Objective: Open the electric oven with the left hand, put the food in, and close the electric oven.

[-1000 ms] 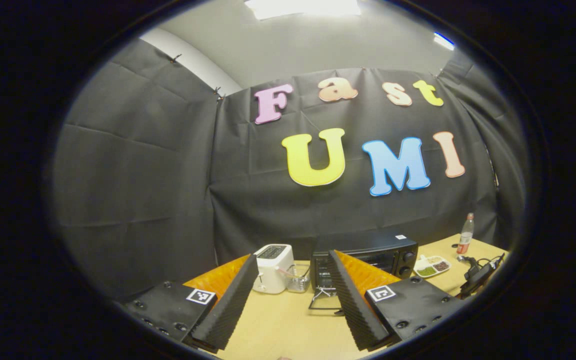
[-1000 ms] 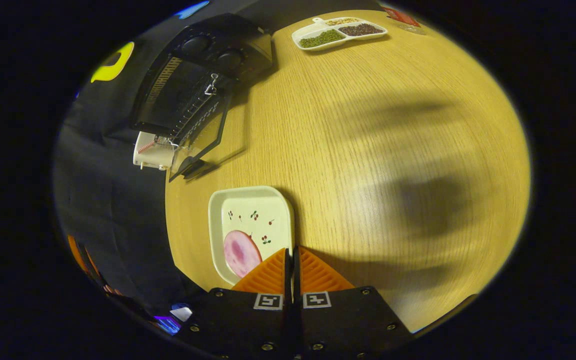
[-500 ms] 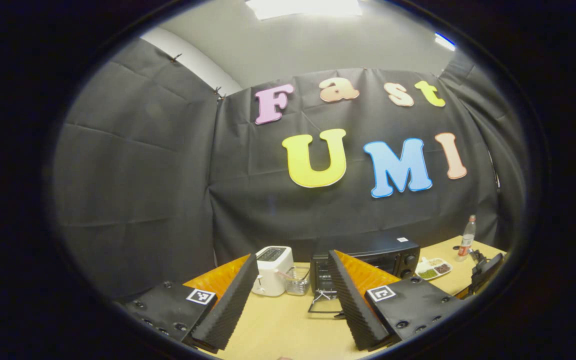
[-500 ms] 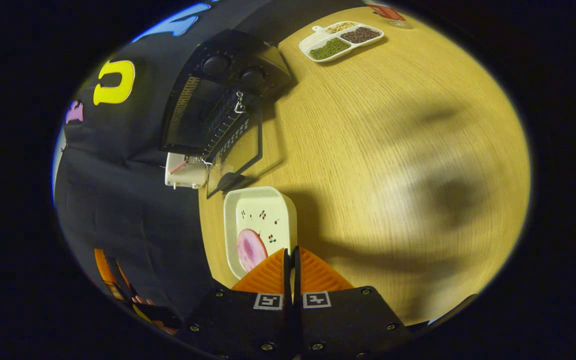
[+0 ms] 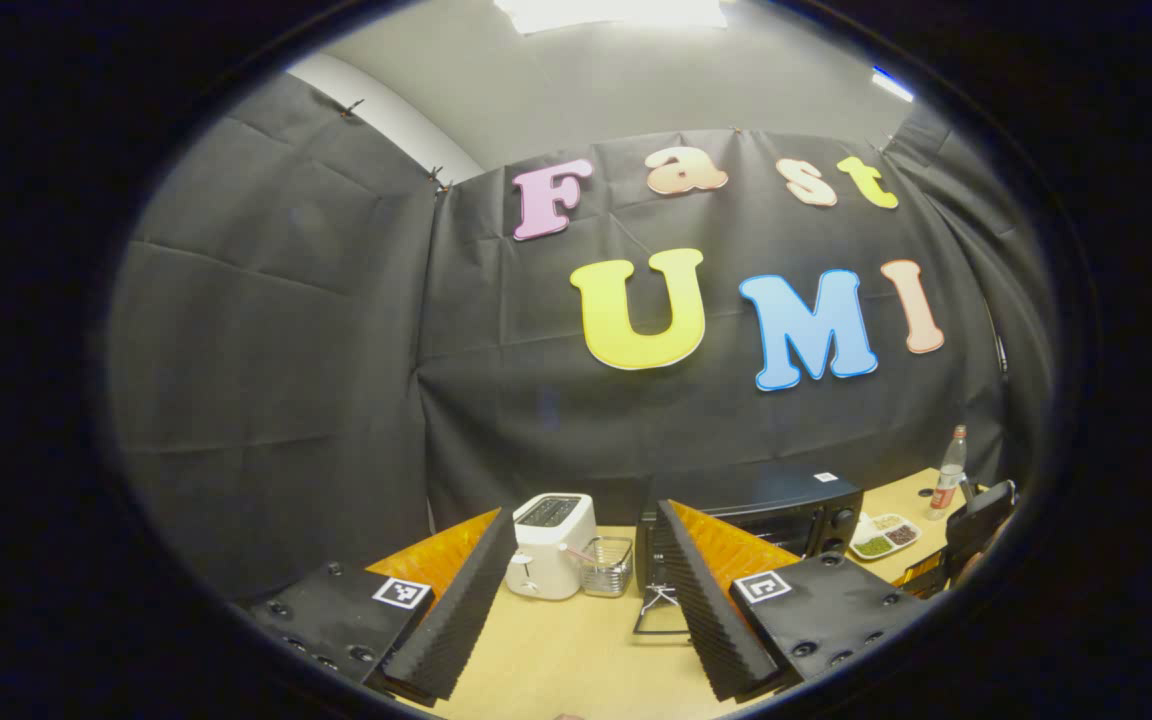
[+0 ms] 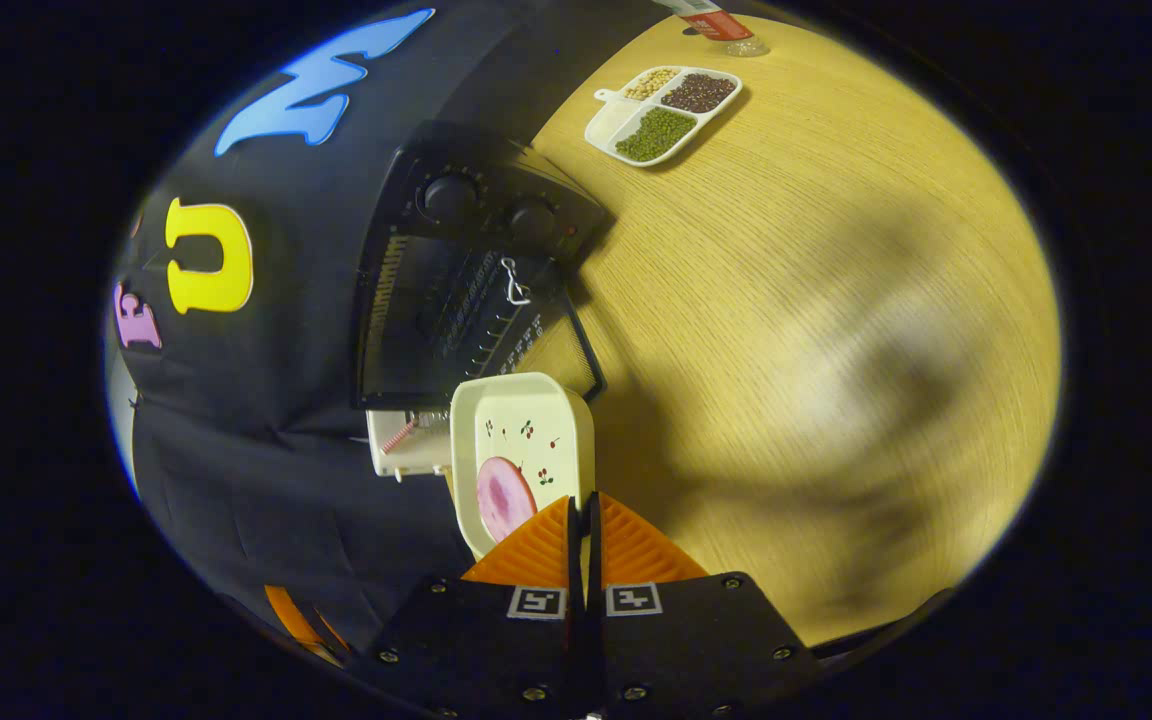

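On the wooden table [image 6: 786, 300], against the black cloth wall, stands the black electric oven [image 6: 456, 260], taken as reference for all positions below. Its glass door [image 6: 536, 340] is dropped open toward the front; a wire rack is visible inside the cavity. Two knobs sit on the oven's control panel.

Right gripper [image 6: 583, 520]: fingers closed to a narrow slit, both pressing on the near rim of a cream square plate [image 6: 521, 440]. Plate is held just in front of the open oven door, overlapping it in the right gripper view. One round pink slice of food [image 6: 504, 497] lies on the plate, at the end nearest the gripper.

Left gripper [image 5: 581, 590]: fingers set wide apart, holding nothing, raised over the table well in front of the oven [image 5: 766, 505].

Beside the oven on its door-hinge side: a white toaster [image 5: 551, 545] with a small wire basket [image 5: 608, 565] between it and the oven. On the oven's knob side: a white divided dish [image 6: 661, 115] holding green, dark and pale grains, and beyond that dish a bottle [image 5: 949, 458] with a red label.
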